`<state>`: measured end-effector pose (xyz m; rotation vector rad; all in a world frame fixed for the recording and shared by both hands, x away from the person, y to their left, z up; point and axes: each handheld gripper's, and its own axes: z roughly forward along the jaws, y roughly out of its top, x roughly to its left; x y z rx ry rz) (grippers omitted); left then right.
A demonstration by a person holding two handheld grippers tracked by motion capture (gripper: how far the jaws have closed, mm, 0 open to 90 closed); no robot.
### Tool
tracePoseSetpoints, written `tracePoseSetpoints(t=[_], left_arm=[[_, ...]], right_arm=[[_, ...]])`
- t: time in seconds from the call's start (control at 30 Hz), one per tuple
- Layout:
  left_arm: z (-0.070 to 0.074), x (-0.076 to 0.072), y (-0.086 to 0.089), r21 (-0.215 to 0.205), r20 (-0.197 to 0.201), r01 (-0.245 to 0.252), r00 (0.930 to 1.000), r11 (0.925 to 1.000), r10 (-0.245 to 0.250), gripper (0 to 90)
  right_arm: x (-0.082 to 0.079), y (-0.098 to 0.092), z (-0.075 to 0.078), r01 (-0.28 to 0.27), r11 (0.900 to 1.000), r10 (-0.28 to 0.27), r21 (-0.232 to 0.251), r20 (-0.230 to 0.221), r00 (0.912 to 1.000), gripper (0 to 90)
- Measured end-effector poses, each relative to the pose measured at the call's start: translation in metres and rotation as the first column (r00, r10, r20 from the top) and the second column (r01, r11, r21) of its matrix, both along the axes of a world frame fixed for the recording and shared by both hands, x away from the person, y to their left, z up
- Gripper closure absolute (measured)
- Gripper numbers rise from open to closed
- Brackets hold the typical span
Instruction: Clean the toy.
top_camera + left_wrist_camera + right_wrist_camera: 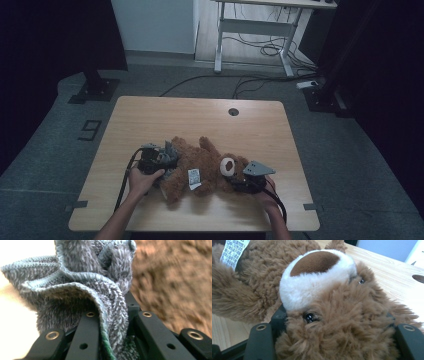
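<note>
A brown teddy bear lies near the front middle of the table, between both grippers. The left gripper is clamped on a grey knitted cloth at the bear's legs, and the right gripper is clamped on its head. Its long axis runs left to right, head pointing right.

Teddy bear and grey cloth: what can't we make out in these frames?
- Teddy bear label: print too small in the high view, cut off by the top edge in the right gripper view.
- Grey cloth: lower part hidden between the left gripper jaws.
- Bear's head sides: covered by the right gripper jaws.
- Bear's fur in the left gripper view: blurred.
</note>
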<state>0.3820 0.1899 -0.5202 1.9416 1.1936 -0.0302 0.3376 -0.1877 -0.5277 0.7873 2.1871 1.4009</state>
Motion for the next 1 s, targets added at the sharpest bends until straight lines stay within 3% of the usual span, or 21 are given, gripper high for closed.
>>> tracePoseSetpoints(t=[0.13,0.27,0.43,0.53,0.6,0.73,0.8,1.0], left_arm=[[-0.008,-0.014,0.000,-0.024,-0.017,0.045,0.9988,0.9987,-0.046,78.5],[-0.011,-0.022,0.004,-0.054,-0.013,0.048,0.9987,0.9974,-0.049,78.0],[-0.011,-0.033,0.010,-0.049,0.004,0.061,0.9981,0.9969,-0.061,78.2],[-0.006,-0.039,0.016,-0.004,0.078,0.023,0.9967,0.9997,-0.022,78.3],[-0.001,-0.041,0.021,-0.004,0.125,-0.005,0.9922,1.0000,0.005,78.5],[0.010,-0.045,0.029,-0.007,0.215,-0.064,0.9746,0.9979,0.064,77.6],[0.012,-0.046,0.030,-0.013,0.234,-0.071,0.9695,0.9974,0.072,77.5],[0.017,-0.050,0.037,-0.005,0.264,-0.099,0.9597,0.9951,0.097,78.5]], right_arm=[[0.000,0.001,0.000,0.014,1.000,-0.014,-0.002,-0.010,0.9999,33.8],[0.000,0.001,0.000,0.021,1.000,-0.021,-0.001,-0.012,0.9997,33.8],[0.000,0.001,0.000,0.026,1.000,-0.026,0.000,-0.015,0.9995,33.5],[0.000,0.001,0.000,0.032,0.999,-0.032,0.004,-0.012,0.9994,32.0],[0.000,0.002,0.000,0.035,0.999,-0.035,0.004,0.001,0.9994,29.5],[-0.001,0.004,0.001,0.056,0.998,-0.056,0.024,0.008,0.9984,18.2],[-0.001,0.004,0.002,0.069,0.997,-0.069,0.038,0.004,0.9976,12.6],[-0.007,0.002,0.011,0.093,0.993,-0.094,0.068,0.004,0.9956,9.8]])
